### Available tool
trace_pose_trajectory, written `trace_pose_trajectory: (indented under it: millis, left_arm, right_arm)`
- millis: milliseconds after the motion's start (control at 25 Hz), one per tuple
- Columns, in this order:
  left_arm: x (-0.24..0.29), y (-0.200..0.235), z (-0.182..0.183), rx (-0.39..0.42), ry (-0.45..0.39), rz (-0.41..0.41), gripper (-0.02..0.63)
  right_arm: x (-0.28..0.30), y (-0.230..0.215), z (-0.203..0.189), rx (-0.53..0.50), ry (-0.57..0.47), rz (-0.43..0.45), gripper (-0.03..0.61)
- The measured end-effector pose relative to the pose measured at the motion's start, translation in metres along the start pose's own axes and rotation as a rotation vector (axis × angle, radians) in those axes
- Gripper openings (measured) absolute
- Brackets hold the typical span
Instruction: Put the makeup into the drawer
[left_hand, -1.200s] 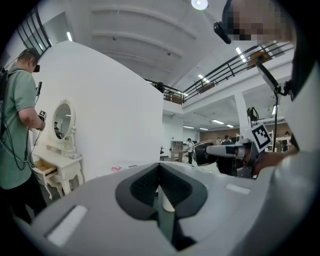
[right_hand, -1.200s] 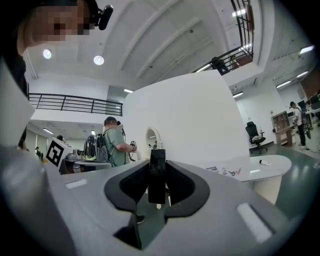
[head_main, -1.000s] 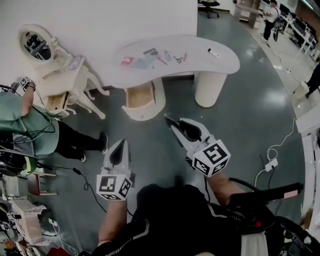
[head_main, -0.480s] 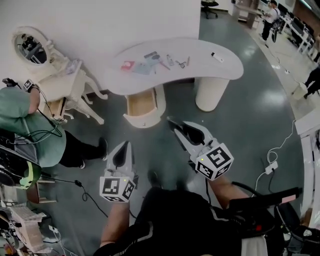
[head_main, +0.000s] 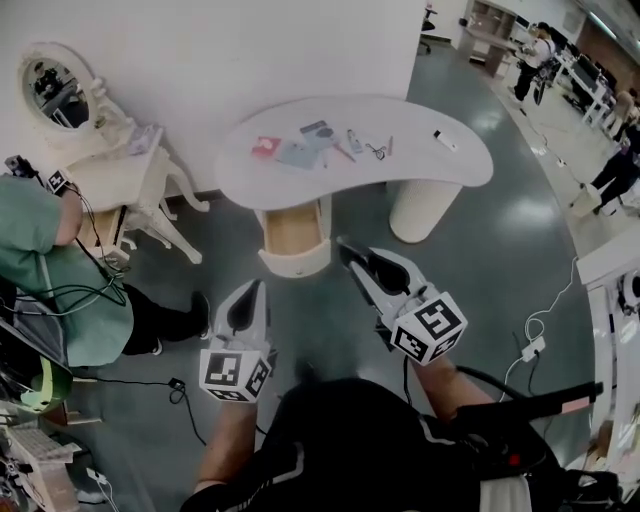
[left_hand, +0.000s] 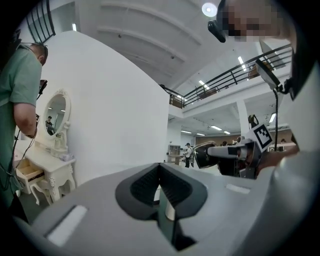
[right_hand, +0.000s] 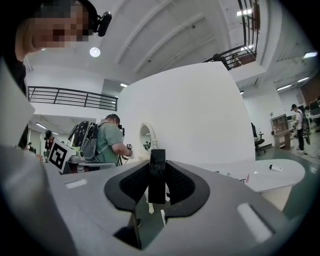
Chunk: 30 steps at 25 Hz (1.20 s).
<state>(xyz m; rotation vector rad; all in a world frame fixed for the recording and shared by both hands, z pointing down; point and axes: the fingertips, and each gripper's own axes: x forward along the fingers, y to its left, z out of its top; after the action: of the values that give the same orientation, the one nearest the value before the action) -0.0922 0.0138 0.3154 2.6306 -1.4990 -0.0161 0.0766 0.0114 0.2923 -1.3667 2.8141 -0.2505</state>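
Note:
A white curved table stands by the wall, with several makeup items on it, among them a red one and a grey-blue one. Its wooden drawer stands pulled open below the top. My right gripper is held level above the floor, just right of the drawer, shut on a slim black makeup stick that stands upright between its pads. My left gripper hovers lower left of the drawer; its jaws meet with nothing between them.
A white vanity with an oval mirror stands at the left, and a person in a green shirt stands beside it. Cables lie on the grey floor at the right. Other people stand far off at the upper right.
Both grippers have moved forward toward the table and its open drawer, which now lie nearer to them. The black stick has stayed in the right gripper's jaws.

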Motion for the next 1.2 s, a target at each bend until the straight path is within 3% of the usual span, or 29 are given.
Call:
trace_pose_trajectory:
  millis: [360, 760, 1200]
  left_arm:
    - [0.017, 0.070, 0.000, -0.019, 0.001, -0.050, 0.000]
    - [0.043, 0.110, -0.005, -0.034, 0.018, -0.076, 0.000]
    - [0.094, 0.131, -0.004, -0.022, 0.040, -0.012, 0.000]
  right_arm:
    - [0.072, 0.013, 0.003, -0.015, 0.009, -0.043, 0.095]
    - [0.122, 0.002, -0.001, 0.000, 0.031, -0.071, 0.095]
    - [0.179, -0.037, 0.003, 0.007, 0.036, 0.020, 0.095]
